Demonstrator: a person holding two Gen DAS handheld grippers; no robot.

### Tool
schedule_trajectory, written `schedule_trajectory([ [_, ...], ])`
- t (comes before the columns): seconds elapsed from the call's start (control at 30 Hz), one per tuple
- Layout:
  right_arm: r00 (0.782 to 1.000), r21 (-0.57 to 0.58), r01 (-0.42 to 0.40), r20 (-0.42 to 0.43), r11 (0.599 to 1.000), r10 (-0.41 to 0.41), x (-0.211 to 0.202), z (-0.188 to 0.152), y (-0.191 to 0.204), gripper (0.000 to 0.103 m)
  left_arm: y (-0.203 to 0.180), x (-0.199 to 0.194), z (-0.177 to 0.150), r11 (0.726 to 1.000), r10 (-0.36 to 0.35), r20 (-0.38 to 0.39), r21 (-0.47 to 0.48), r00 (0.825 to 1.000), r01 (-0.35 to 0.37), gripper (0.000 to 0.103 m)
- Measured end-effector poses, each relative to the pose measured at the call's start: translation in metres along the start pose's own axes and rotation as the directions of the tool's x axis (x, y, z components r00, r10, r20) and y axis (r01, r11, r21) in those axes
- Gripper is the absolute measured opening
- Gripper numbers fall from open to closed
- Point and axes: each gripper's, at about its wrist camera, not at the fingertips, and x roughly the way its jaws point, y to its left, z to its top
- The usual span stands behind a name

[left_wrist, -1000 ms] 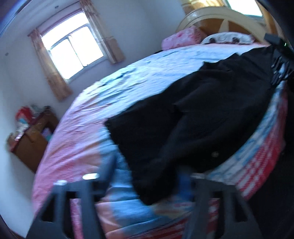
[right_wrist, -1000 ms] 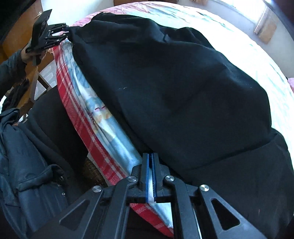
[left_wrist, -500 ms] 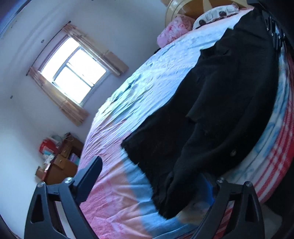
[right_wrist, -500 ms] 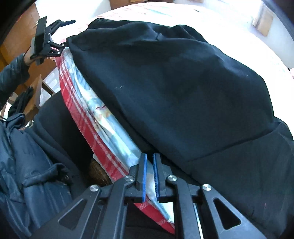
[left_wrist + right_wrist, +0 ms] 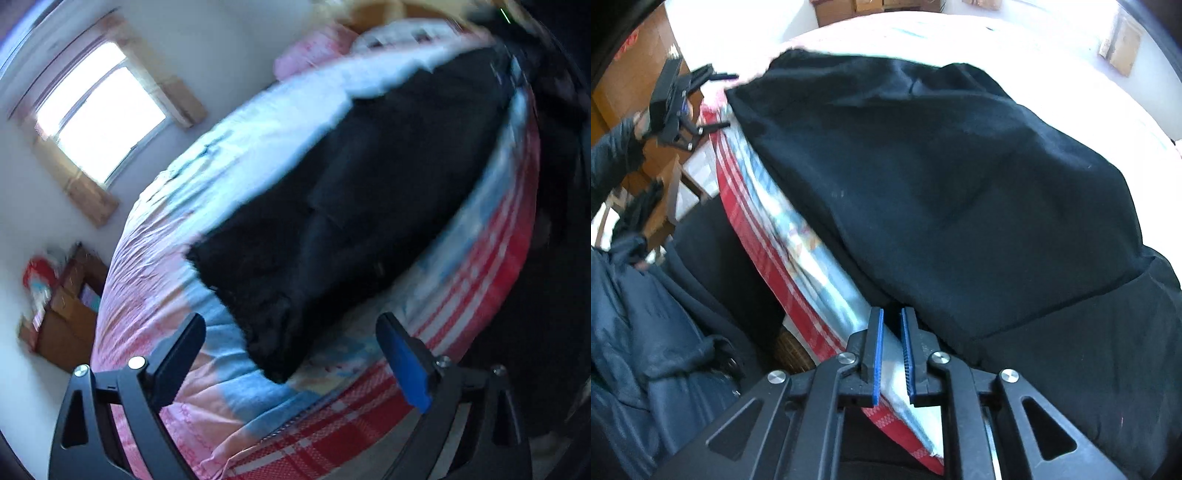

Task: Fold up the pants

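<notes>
Left claw (image 5: 288,332) gapes wide and empty; right claw (image 5: 891,325) has just parted slightly.

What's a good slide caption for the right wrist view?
Right gripper, slightly open and empty, hovers at the bed edge beside the folded black pants.

Black hand-held gripper (image 5: 891,350), blue pads (image 5: 877,354), silver screws; dark sleeve (image 5: 609,155).

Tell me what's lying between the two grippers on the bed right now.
The black pants stretch from near the left gripper to the right gripper, lying along the bed edge; neither's jaws hold them. The right wrist view shows it.
</notes>
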Motion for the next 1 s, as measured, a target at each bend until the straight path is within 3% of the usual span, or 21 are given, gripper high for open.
schedule_trajectory([
  [0.1, 0.995, 0.025, -0.063, 0.077, 0.998, 0.061, -0.027, 0.014, -0.008, 0.011, 0.023, -0.021, 0.006, 0.988, 0.016, 0.084, -0.157, 0.996, -0.002, 0.097],
  [0.13, 0.991, 0.035, -0.086, 0.102, 0.996, 0.083, -0.034, 0.019, -0.012, 0.021, 0.028, -0.022, 0.007, 0.983, 0.015, 0.091, -0.182, 0.996, 0.002, 0.097],
  [0.17, 0.984, 0.057, -0.124, 0.138, 0.991, 0.115, -0.044, 0.027, -0.018, 0.044, 0.027, -0.019, 0.004, 0.985, 0.029, 0.072, -0.173, 0.997, -0.016, 0.097],
  [0.23, 0.969, 0.099, -0.177, 0.194, 0.979, 0.155, -0.052, 0.04, -0.029, 0.068, 0.018, -0.005, -0.007, 0.993, 0.039, 0.008, -0.115, 0.999, -0.038, 0.097],
  [0.3, 0.951, 0.129, -0.219, 0.251, 0.967, 0.182, -0.055, 0.059, -0.039, 0.068, 0.006, 0.007, -0.011, 0.996, 0.044, -0.031, -0.07, 0.999, -0.046, 0.097],
  [0.43, 0.942, 0.241, -0.25, 0.283, 0.938, 0.179, -0.035, 0.101, -0.062, 0.068, 0.003, 0.022, -0.014, 0.996, 0.027, -0.023, -0.081, 0.999, -0.029, 0.095],
  [0.5, 0.93, 0.276, -0.296, 0.303, 0.915, 0.209, -0.021, 0.121, -0.071, 0.068, 0.004, 0.03, -0.012, 0.997, 0.042, -0.015, -0.062, 0.999, -0.042, 0.083],
  [0.57, 0.928, 0.317, -0.316, 0.297, 0.894, 0.223, -0.006, 0.144, -0.079, 0.068, 0.008, 0.038, -0.01, 0.998, 0.019, -0.023, -0.059, 1.0, -0.02, 0.064],
  [0.77, 0.936, 0.419, -0.337, 0.243, 0.843, 0.254, 0.046, 0.191, -0.099, 0.05, 0.005, 0.039, -0.011, 1.0, 0.031, 0.004, 0.003, 1.0, -0.031, 0.065],
  [0.83, 0.94, 0.446, -0.336, 0.212, 0.83, 0.266, 0.057, 0.193, -0.104, 0.045, 0.006, 0.038, -0.014, 0.999, 0.043, -0.004, 0.013, 0.999, -0.043, 0.069],
  [0.9, 0.946, 0.477, -0.325, 0.174, 0.817, 0.275, 0.071, 0.195, -0.108, 0.033, 0.01, 0.039, -0.017, 0.998, 0.066, -0.014, 0.012, 0.998, -0.066, 0.077],
  [0.93, 0.945, 0.478, -0.328, 0.172, 0.815, 0.279, 0.074, 0.194, -0.109, 0.016, 0.014, 0.039, -0.019, 0.997, 0.072, -0.017, -0.003, 0.997, -0.072, 0.078],
  [1.0, 0.945, 0.489, -0.327, 0.189, 0.808, 0.268, 0.074, 0.195, -0.113, 0.01, 0.015, 0.037, -0.023, 0.998, 0.056, -0.024, -0.023, 0.998, -0.057, 0.078],
])
